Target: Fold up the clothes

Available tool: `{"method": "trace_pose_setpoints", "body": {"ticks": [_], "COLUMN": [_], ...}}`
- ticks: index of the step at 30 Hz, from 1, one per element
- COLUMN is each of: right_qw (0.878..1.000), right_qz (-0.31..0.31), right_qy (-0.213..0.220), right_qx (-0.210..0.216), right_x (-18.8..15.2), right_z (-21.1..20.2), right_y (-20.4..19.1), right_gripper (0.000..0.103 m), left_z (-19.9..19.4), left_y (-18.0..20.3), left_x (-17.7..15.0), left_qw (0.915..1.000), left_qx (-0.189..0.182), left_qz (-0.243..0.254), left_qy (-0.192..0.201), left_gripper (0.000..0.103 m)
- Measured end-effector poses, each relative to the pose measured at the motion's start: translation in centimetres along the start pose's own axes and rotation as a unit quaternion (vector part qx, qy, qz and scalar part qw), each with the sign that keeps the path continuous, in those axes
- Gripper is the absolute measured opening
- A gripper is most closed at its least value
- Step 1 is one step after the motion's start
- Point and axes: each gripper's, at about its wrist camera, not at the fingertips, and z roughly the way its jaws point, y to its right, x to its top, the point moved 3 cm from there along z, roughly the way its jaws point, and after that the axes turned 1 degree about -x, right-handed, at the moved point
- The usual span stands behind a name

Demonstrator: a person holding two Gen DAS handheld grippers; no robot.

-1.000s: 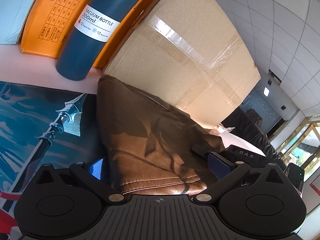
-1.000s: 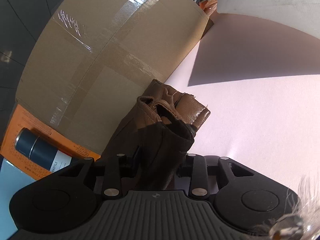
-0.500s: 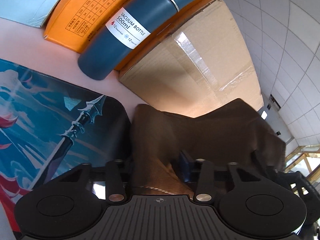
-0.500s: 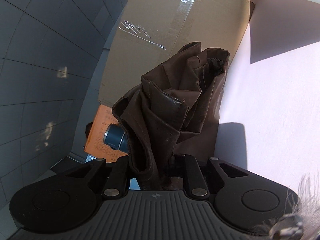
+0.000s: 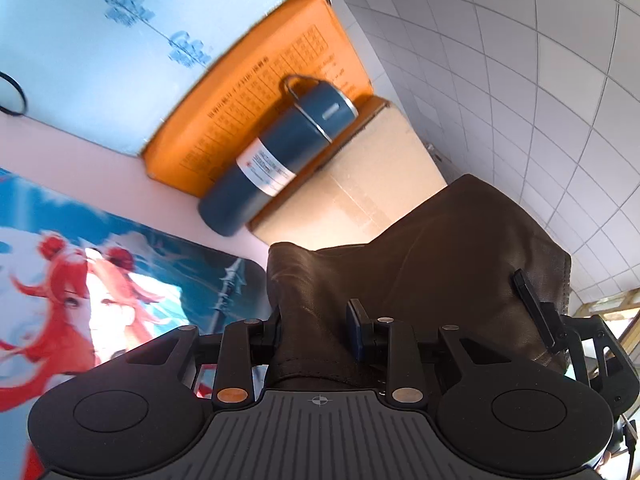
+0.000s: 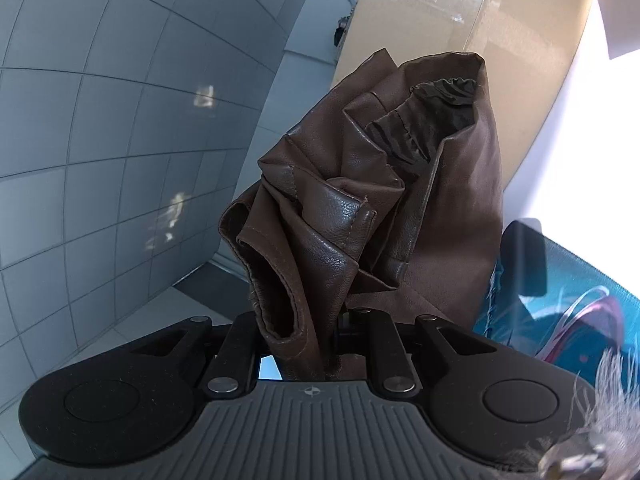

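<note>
Garment: brown leather-look garment (image 5: 432, 280), grainy surface, stitched hems, dark crinkled lining at upper centre of right view (image 6: 360, 216); held up off the counter (image 5: 100, 160).
Left tool (image 5: 316, 328): tilted upward, clamped on a garment fold at lower centre.
Right tool (image 6: 296, 344): pointed up, fingers closed on a bunched hem loop.
Background: blue steel bottle (image 5: 276, 156), cylindrical, against orange box (image 5: 240, 92); taped cardboard box (image 6: 480, 40); printed mat (image 5: 120, 264), lower left.

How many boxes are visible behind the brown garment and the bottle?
2: an orange box behind the blue vacuum bottle, and a taped cardboard box beside it, behind the brown garment. Others may be hidden.
</note>
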Motion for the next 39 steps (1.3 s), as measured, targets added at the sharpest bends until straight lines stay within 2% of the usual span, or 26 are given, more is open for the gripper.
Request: {"method": "trace_pose_setpoints", "body": {"ticks": [2, 7, 10, 15, 19, 20, 21, 22, 23, 25, 26, 28, 30, 32, 35, 39], "right_qw": [1.000, 0.996, 0.995, 0.985, 0.972, 0.969, 0.968, 0.967, 0.966, 0.963, 0.963, 0.961, 0.960, 0.963, 0.971, 0.982], "right_qz": [0.003, 0.012, -0.008, -0.041, -0.067, -0.073, -0.079, -0.084, -0.089, -0.100, -0.107, -0.117, -0.118, -0.107, -0.083, -0.039], "right_qy": [-0.023, -0.081, -0.103, -0.139, -0.167, -0.169, -0.164, -0.160, -0.155, -0.145, -0.140, -0.130, -0.128, -0.122, -0.111, -0.105], "right_qx": [0.015, 0.028, -0.016, -0.091, -0.150, -0.162, -0.171, -0.179, -0.188, -0.203, -0.206, -0.214, -0.220, -0.214, -0.193, -0.149], "right_x": [-1.9, -7.1, -9.9, -14.6, -18.3, -18.8, -18.6, -18.5, -18.3, -18.1, -18.1, -17.9, -17.3, -17.2, -16.9, -16.2], "right_z": [0.8, 2.8, 2.3, 1.2, 0.3, 0.0, -0.6, -1.2, -1.8, -2.8, -3.3, -3.9, -4.2, -4.8, -6.2, -6.6], "right_y": [-0.5, -0.9, -1.1, -1.5, -1.9, -1.9, -1.9, -1.9, -1.9, -1.9, -1.9, -1.9, -1.2, -1.0, -0.5, -0.2], "right_gripper": [0.015, 0.015, 0.015, 0.017, 0.031, 0.034, 0.045, 0.061, 0.066, 0.079, 0.082, 0.087, 0.087, 0.087, 0.088, 0.090], "left_z": [-3.1, -10.2, -13.9, -17.2, -17.4, -17.5, -17.4, -17.5, -17.7, -18.5, -18.9, -19.4, -19.6, -19.0, -17.3, -14.8], "left_y": [-0.3, -2.7, -4.2, -5.7, -6.3, -6.1, -5.8, -5.3, -4.8, -3.3, -2.6, -0.6, 1.4, 3.2, 4.8, 5.4], "left_x": [0.3, 0.5, 0.3, -0.7, -1.6, -2.0, -2.2, -2.5, -2.8, -3.4, -3.7, -4.6, -5.9, -7.7, -10.3, -11.9], "left_qw": [0.9997, 0.9942, 0.9895, 0.9755, 0.9668, 0.9643, 0.9612, 0.9572, 0.9529, 0.9404, 0.9328, 0.9137, 0.8901, 0.8612, 0.8217, 0.7862], "left_qx": [0.013, 0.088, 0.125, 0.182, 0.199, 0.201, 0.205, 0.209, 0.212, 0.221, 0.225, 0.218, 0.206, 0.194, 0.166, 0.188], "left_qz": [0.017, 0.058, 0.069, 0.124, 0.156, 0.166, 0.179, 0.196, 0.214, 0.258, 0.281, 0.340, 0.401, 0.466, 0.545, 0.589], "left_qy": [0.010, 0.021, 0.024, -0.001, -0.038, -0.045, -0.046, -0.041, -0.035, 0.002, 0.021, 0.048, 0.065, 0.060, 0.024, -0.008], "left_gripper": [0.029, 0.029, 0.029, 0.029, 0.033, 0.039, 0.046, 0.049, 0.056, 0.069, 0.079, 0.088, 0.096, 0.098, 0.099, 0.098]}}
